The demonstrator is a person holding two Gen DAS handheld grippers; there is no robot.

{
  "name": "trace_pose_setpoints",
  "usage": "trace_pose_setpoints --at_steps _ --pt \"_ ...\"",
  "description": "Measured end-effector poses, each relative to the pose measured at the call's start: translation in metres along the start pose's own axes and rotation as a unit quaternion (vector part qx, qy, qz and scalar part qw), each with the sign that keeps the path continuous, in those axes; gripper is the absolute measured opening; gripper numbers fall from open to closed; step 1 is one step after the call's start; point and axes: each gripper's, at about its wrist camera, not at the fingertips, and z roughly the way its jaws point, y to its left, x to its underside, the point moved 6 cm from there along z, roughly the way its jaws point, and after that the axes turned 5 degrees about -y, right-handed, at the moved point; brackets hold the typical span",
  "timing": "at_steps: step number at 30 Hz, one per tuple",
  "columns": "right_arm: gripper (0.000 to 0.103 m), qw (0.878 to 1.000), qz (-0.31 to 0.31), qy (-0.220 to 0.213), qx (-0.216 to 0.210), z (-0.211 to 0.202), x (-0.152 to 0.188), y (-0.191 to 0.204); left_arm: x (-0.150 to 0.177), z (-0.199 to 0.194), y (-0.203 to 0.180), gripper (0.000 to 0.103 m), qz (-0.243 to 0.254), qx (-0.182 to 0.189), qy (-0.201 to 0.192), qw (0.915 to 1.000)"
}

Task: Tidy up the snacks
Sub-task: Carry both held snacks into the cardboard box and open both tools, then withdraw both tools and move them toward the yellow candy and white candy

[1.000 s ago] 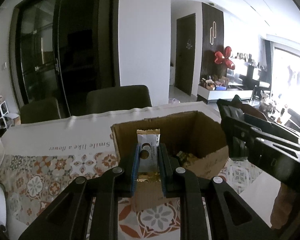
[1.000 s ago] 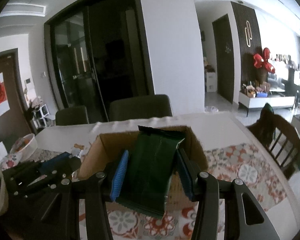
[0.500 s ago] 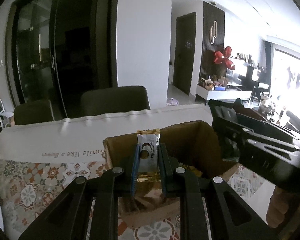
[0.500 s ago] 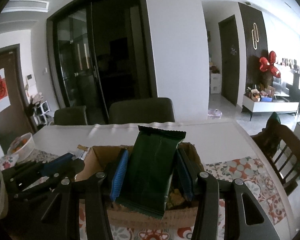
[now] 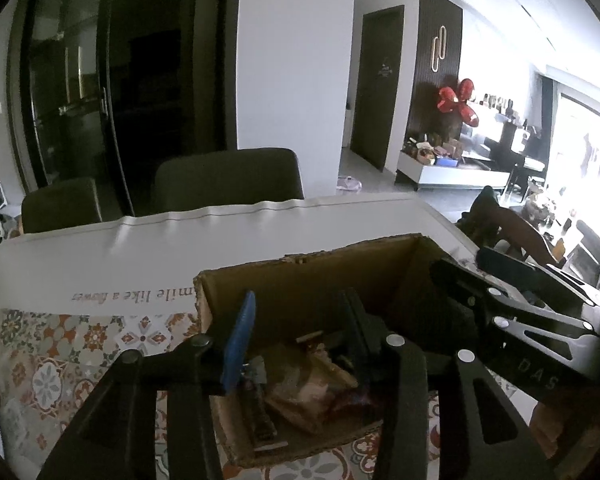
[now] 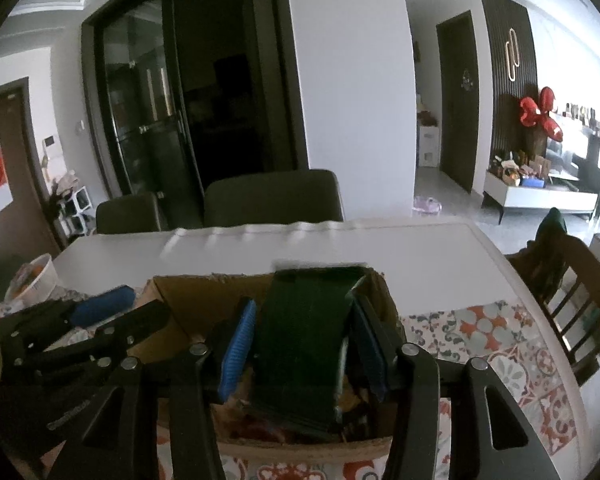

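You are holding both grippers over the cardboard box [image 5: 300, 280] on the patterned tablecloth [image 5: 40, 360]. Your left gripper [image 5: 296, 336] is opening, empty, snacks [image 5: 308, 392] lying below it. Your right gripper [image 6: 304, 344] is opening around the green packet [image 6: 300, 340]. Dark chairs [image 6: 272, 200] are standing beyond.

Both grippers are crowding the open top of the cardboard box [image 5: 300, 280]. The left gripper [image 5: 296, 336] is hanging over its near left part, jaws opening with nothing between them; the right gripper [image 6: 304, 340] is filling the right part, jaws opening around a green packet [image 6: 304, 344]. Snack wrappers [image 5: 308, 388] are covering the box floor. The white table [image 5: 140, 256] beyond the far wall is lying bare, bounded by two dark chairs [image 5: 228, 176]. A wooden chair [image 6: 572, 280] is blocking the right edge.
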Motion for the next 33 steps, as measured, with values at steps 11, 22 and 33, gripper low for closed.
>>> trace_pose_setpoints --at_steps 11,22,33 --pt "0.072 1.000 0.011 -0.023 0.009 -0.036 0.003 -0.014 0.004 -0.042 -0.015 0.061 0.016 -0.009 -0.039 0.9991" --pt "0.072 0.999 0.011 -0.042 0.024 -0.088 0.020 -0.044 0.027 -0.076 -0.059 0.063 0.052 0.025 -0.053 0.9969" --pt "0.072 0.998 0.021 -0.028 0.042 -0.112 0.057 -0.073 0.065 -0.077 -0.091 0.067 0.073 0.061 -0.032 0.9950"
